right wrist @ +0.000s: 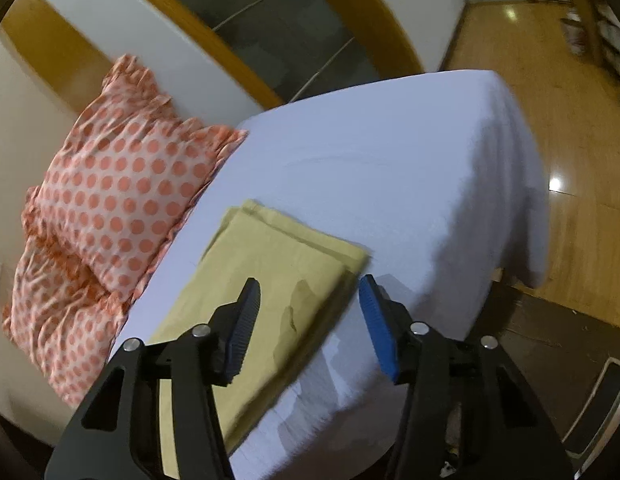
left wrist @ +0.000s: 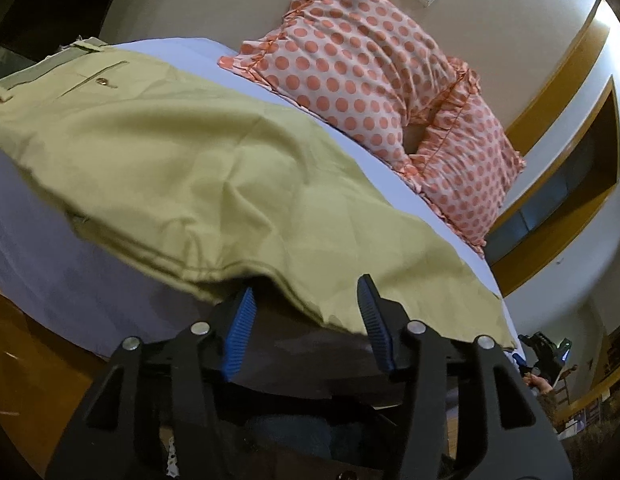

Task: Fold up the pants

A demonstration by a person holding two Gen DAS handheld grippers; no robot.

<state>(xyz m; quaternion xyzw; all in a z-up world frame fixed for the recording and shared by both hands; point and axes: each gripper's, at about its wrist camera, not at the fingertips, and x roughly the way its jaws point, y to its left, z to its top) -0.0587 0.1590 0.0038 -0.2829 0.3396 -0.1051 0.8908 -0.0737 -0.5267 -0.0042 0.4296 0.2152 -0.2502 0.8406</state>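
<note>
Khaki pants (left wrist: 181,168) lie on a bed with a white sheet (left wrist: 189,50), the waistband and a buttoned back pocket at the far left. My left gripper (left wrist: 305,300) is open at the bed's near edge, its blue pads (left wrist: 241,326) astride the pants' lower edge without closing on it. In the right wrist view the leg ends (right wrist: 277,280) lie stacked flat on the sheet (right wrist: 390,168). My right gripper (right wrist: 310,292) is open just above the leg hems, empty.
Two pink pillows with orange dots (left wrist: 370,72) lean against the wall behind the pants; they also show in the right wrist view (right wrist: 117,200). A wooden floor (right wrist: 550,120) lies beyond the bed's far corner. The other gripper (left wrist: 546,356) shows at lower right.
</note>
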